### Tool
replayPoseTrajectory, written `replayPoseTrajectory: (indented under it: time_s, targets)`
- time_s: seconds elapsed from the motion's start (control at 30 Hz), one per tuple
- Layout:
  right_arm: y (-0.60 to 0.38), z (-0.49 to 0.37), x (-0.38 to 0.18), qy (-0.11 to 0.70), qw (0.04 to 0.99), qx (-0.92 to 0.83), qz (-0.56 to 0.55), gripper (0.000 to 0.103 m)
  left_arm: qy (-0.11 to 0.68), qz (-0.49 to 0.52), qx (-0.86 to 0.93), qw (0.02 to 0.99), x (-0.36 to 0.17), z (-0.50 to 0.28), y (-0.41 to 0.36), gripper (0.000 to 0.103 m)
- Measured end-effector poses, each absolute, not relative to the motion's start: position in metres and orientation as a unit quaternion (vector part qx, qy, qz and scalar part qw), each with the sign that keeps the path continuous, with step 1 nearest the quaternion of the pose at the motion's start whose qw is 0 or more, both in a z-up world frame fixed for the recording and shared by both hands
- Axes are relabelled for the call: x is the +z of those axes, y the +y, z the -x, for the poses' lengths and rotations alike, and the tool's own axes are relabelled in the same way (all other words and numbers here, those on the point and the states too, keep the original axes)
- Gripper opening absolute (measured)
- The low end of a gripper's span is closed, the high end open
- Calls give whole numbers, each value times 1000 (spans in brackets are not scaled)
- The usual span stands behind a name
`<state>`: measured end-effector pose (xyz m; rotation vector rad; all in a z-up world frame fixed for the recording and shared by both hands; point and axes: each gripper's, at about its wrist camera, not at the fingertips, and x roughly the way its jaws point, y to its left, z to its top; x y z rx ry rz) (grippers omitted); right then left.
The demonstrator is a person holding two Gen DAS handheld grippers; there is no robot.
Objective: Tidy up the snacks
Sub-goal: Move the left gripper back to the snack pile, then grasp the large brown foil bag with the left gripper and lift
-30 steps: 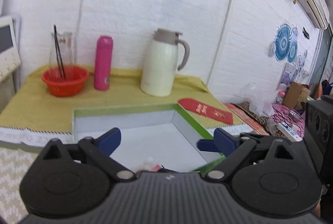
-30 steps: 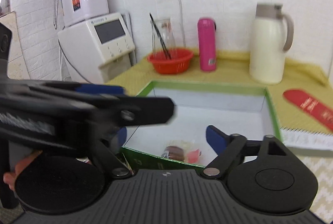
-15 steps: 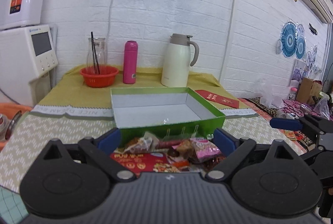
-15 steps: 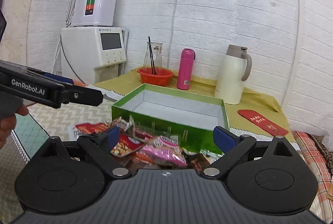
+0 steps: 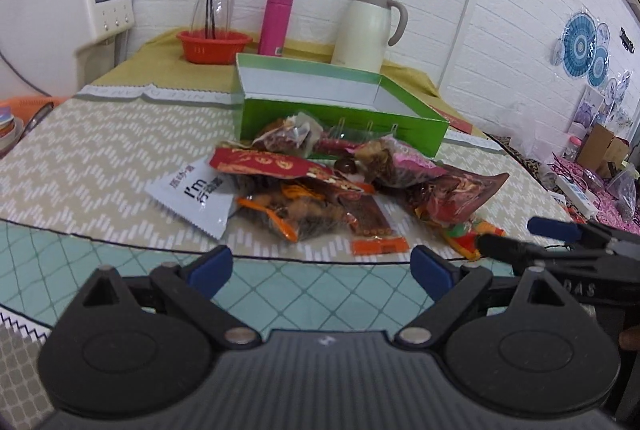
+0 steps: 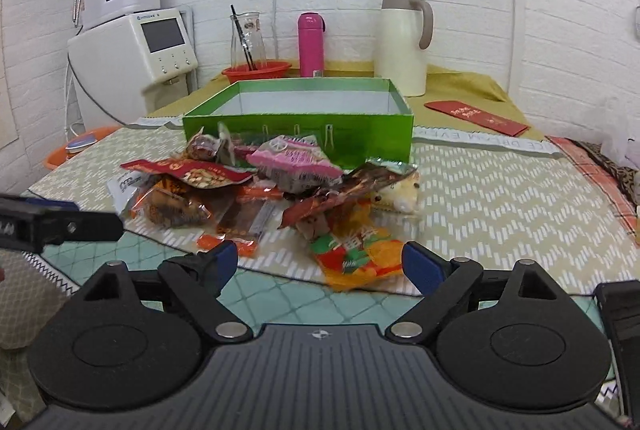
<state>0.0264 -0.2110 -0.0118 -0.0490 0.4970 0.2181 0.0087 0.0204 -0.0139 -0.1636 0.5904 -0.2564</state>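
Left wrist view. Left gripper [image 5: 320, 268]: jaws spread wide, nothing between them, poised above the teal cloth short of the snacks. Snack pile [image 5: 340, 186]: loose packets heaped on the table [image 5: 100, 158], touching the near wall of the green box [image 5: 340, 110]. White sachet [image 5: 196, 196] at the heap's left edge; orange-ended strip [image 5: 378, 244] nearest the fingers. Right gripper [image 5: 520, 242] enters from the right, near the pile's right edge.

Right wrist view. Right gripper [image 6: 316, 266]: jaws wide apart, empty; an orange-and-green packet [image 6: 360, 258] lies just ahead, partly between the blue pads, not pressed. Pink packet [image 6: 296, 158] and a peanut packet [image 6: 192, 172] top the heap. Box interior: only its far white wall shows; floor hidden.

Progress, as judged: sorting apparently barely begun; nearly all packets remain outside the box, none gripped.
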Motion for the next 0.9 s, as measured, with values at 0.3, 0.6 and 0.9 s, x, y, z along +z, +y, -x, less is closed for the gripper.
replayPoseTrajectory:
  time_s: [0.3, 0.6, 0.9]
  targets:
    - [-232, -85, -20, 289, 947, 90, -109, 36, 295, 86, -151, 939, -13, -8, 19, 92]
    - [-267, -29, -17, 283, 941, 123, -137, 17, 300, 98, -267, 910, -4, -23, -20, 92]
    - [-300, -2, -23, 285, 955, 20, -82, 42, 308, 60, -331, 890, -5, -26, -65, 92]
